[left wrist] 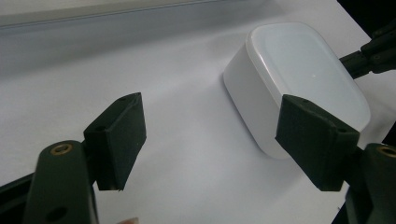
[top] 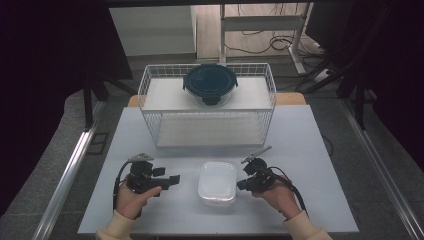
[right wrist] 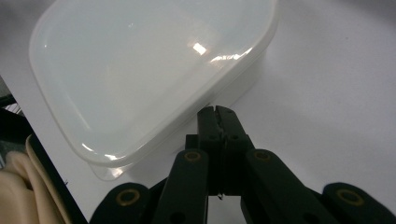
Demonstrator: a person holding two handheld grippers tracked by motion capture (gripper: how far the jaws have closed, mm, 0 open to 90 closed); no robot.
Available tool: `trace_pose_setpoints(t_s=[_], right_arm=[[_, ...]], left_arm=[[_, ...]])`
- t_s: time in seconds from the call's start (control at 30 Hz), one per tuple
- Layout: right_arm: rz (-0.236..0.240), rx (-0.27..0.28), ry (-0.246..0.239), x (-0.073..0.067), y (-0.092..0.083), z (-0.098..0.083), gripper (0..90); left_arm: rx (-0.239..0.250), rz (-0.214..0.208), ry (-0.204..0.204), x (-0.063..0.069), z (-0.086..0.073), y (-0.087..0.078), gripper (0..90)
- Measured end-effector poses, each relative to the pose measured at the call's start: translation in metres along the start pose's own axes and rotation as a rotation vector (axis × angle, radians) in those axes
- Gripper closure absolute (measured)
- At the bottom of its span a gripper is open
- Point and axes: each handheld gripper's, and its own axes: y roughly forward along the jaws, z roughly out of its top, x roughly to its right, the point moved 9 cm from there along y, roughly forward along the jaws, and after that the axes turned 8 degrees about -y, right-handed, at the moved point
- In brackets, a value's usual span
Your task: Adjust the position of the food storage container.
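A white translucent lidded box [top: 217, 182] sits on the white table [top: 300, 150], near its front edge and between both hands. My left gripper [top: 168, 177] is left of the box, a short gap away, and points toward it. In the left gripper view it [left wrist: 217, 135] stands open with bare table between the jaws, and the box [left wrist: 299, 79] lies ahead to the right. My right gripper [top: 240, 184] is at the box's right side. The right gripper view shows it [right wrist: 217, 112] shut, its tips just under the lid rim of the box [right wrist: 149, 70], with nothing between them.
A white wire basket rack [top: 207, 107] stands at the back middle of the table. A round glass container with a dark blue lid [top: 210, 82] rests on its top shelf. Bare tabletop lies left and right of the rack.
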Motion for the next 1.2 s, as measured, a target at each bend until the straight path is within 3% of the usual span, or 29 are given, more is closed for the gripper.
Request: trace_pose_setpoints(t_s=[0.3, 0.67, 0.8, 0.93, 1.0, 1.1, 1.2], right_arm=[[-0.027, -0.017, -0.004, 0.008, 0.007, 0.011, 89.2], [-0.036, -0.012, -0.025, 0.007, 0.009, 0.019, 89.3], [-0.044, 0.033, -0.019, 0.011, -0.003, 0.016, 89.2], [-0.041, 0.12, -0.006, 0.016, -0.02, 0.011, 87.7], [-0.05, 0.178, 0.018, 0.02, -0.029, 0.009, 75.0], [-0.096, 0.238, 0.054, 0.026, -0.039, 0.005, 48.2], [-0.077, 0.29, 0.071, 0.025, -0.046, 0.003, 36.3]], left_arm=[[-0.007, 0.0, 0.002, 0.0, -0.001, 0.002, 23.8], [0.0, -0.001, -0.001, -0.002, 0.0, 0.0, 23.8], [0.008, 0.002, -0.005, -0.001, 0.001, -0.002, 23.8], [0.012, 0.003, -0.003, 0.0, 0.001, -0.002, 23.8], [0.011, 0.003, -0.001, 0.001, 0.001, -0.002, 23.8], [0.01, 0.002, 0.003, 0.002, 0.001, -0.002, 23.8], [0.012, 0.001, 0.005, 0.003, 0.001, -0.002, 23.8]])
